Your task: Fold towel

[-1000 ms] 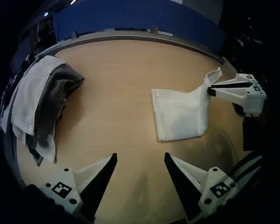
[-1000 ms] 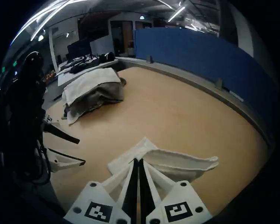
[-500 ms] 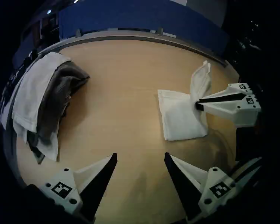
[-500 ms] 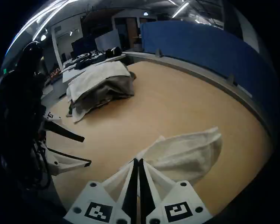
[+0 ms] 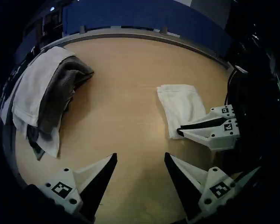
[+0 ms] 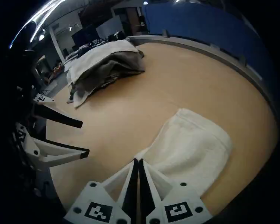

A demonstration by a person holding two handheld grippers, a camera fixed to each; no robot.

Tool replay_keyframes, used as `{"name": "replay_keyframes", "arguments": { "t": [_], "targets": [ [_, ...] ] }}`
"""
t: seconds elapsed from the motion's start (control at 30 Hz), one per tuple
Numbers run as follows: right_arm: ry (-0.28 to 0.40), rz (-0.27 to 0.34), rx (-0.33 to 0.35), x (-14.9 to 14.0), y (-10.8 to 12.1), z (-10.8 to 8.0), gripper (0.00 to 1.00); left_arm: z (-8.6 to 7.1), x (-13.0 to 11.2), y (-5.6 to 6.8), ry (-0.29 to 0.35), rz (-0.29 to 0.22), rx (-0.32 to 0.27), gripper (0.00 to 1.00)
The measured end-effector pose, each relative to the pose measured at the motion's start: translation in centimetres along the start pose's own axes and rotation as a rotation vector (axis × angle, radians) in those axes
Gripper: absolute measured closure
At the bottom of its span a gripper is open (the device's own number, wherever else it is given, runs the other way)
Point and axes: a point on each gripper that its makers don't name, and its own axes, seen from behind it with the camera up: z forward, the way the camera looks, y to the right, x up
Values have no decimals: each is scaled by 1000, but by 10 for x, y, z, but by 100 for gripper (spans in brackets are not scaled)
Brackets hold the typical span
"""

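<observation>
While the right gripper (image 6: 137, 161) keeps its fingers pressed together, the near corner of the white towel (image 6: 188, 153) runs straight into the closed tips, so I judge the corner is pinched there and not yet let go. From the fingertips the cloth spreads forward and to the right, lying flat on the table (image 6: 177, 82) as a narrow doubled shape. Holding the corner low against the table at this point likely keeps the upper layer lined up over the one beneath while the fold settles.

Off to the left of those fingers, the left gripper (image 5: 140, 154) has its fingers wide apart with nothing between them, low over bare wood. From its own fingers the towel sits ahead and to the right, close to the right gripper's tips. It seems held back so as not to disturb the fold, yet near enough to pin an edge if needed.

A heap of white and grey cloths (image 5: 43, 97) lies ahead and far to the left of the left fingers, well apart from the towel, probably set aside to leave working room.

The fold looks laid. Drawing the right fingers away before they part would likely drag the top layer askew.
</observation>
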Motion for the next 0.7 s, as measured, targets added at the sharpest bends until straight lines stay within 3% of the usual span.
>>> {"name": "replay_keyframes", "arguments": {
  "t": [0.13, 0.27, 0.47, 0.6, 0.7],
  "targets": [
    [5, -2, -6, 1, 3, -3, 92, 1, 1, -1, -1, 1, -2, 6],
    [27, -2, -18, 6, 6, -9, 63, 1, 2, -1, 0, 6, -1, 6],
    [54, 2, -46, 9, 16, -23, 30, 2, 5, 2, 1, 6, -3, 6],
    [64, 6, -88, 6, 30, -34, 19, 2, 7, 6, 2, 8, -7, 6],
    [71, 11, -123, 1, 43, -44, 17, 2, 8, 8, 1, 15, -8, 6]
  ]
}}
